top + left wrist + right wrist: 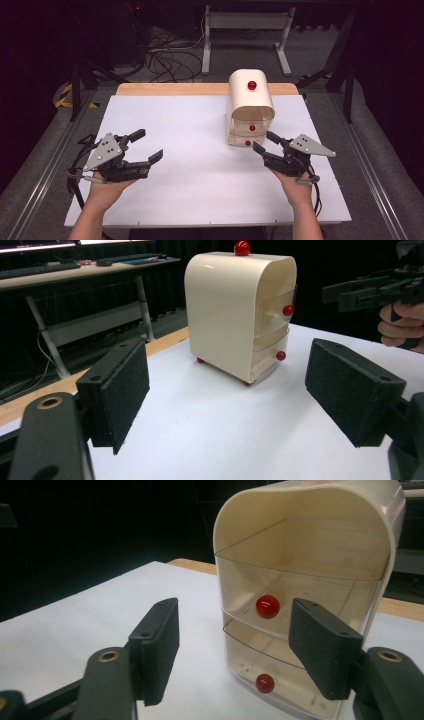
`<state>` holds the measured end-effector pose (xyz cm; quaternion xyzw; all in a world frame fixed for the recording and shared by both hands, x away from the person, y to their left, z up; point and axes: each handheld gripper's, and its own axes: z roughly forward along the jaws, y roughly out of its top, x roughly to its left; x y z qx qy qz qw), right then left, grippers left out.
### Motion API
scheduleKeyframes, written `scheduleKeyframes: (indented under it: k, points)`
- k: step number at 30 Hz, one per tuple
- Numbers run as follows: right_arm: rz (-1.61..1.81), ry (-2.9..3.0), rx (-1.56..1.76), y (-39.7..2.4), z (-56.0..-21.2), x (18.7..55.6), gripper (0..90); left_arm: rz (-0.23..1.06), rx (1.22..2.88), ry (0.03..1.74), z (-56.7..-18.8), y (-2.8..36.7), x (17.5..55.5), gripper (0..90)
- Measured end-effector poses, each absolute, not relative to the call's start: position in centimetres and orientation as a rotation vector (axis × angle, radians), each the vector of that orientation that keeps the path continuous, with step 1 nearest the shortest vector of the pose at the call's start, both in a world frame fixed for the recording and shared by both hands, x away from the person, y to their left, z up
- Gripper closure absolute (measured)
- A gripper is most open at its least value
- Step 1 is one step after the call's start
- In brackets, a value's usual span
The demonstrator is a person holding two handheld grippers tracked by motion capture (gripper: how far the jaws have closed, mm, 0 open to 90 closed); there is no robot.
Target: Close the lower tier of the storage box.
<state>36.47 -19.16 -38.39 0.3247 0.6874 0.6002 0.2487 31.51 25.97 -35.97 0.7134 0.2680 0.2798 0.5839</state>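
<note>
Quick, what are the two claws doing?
Left claw: open, holding nothing.
Right claw: open, empty, in front of the drawer box.

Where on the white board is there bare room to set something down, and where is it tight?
The white board is bare across its left half and middle, from the left gripper to the drawer cabinet, and along the near edge between the forearms. It is tight at the cabinet's front, where the right gripper sits with jaws open before the red knobs.
</note>
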Motion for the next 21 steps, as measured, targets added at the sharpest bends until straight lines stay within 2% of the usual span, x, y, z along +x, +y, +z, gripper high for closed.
scheduleKeyframes:
  k: [21]
  points:
    - [1.701,1.861,0.835,-20.0,-37.2,35.5,27.1,0.65,1.666,0.641,-36.0,26.1,31.5,17.2]
